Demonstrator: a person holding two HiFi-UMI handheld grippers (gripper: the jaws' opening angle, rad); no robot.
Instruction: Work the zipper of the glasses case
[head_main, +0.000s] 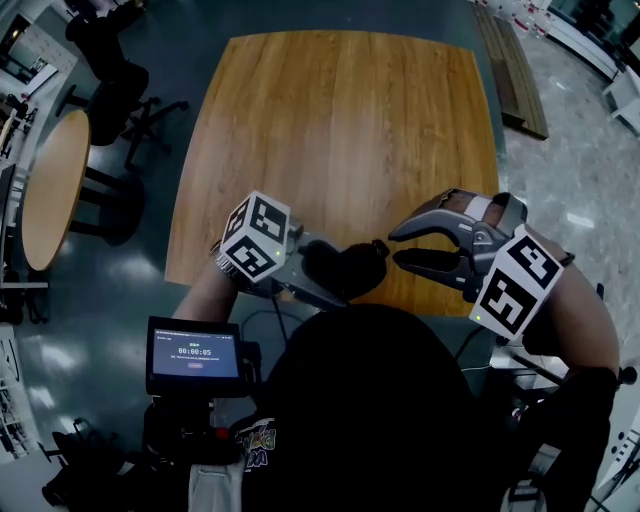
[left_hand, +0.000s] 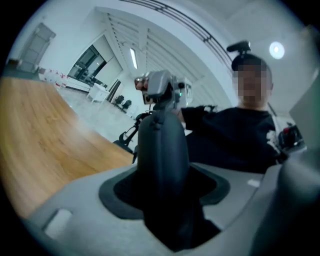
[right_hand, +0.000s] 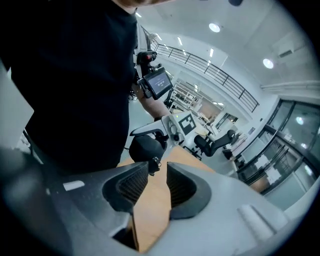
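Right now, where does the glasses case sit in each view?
Head view: glasses case low centre, at the near edge of the wooden table.
Left gripper view: case fills the centre, between the jaws.
Right gripper view: case left of centre, past the jaw tips.
Shared landmark: the wooden table.

The glasses case (head_main: 345, 270) is black, the table (head_main: 340, 130) wood-grained brown.

The small screen (head_main: 194, 355) at the lower left of the head view shows a timer that reads about 00:00:05. The line above the digits is too small to read. Coloured print (head_main: 262, 440) on the person's dark shirt, at the bottom edge, is partly hidden and illegible.
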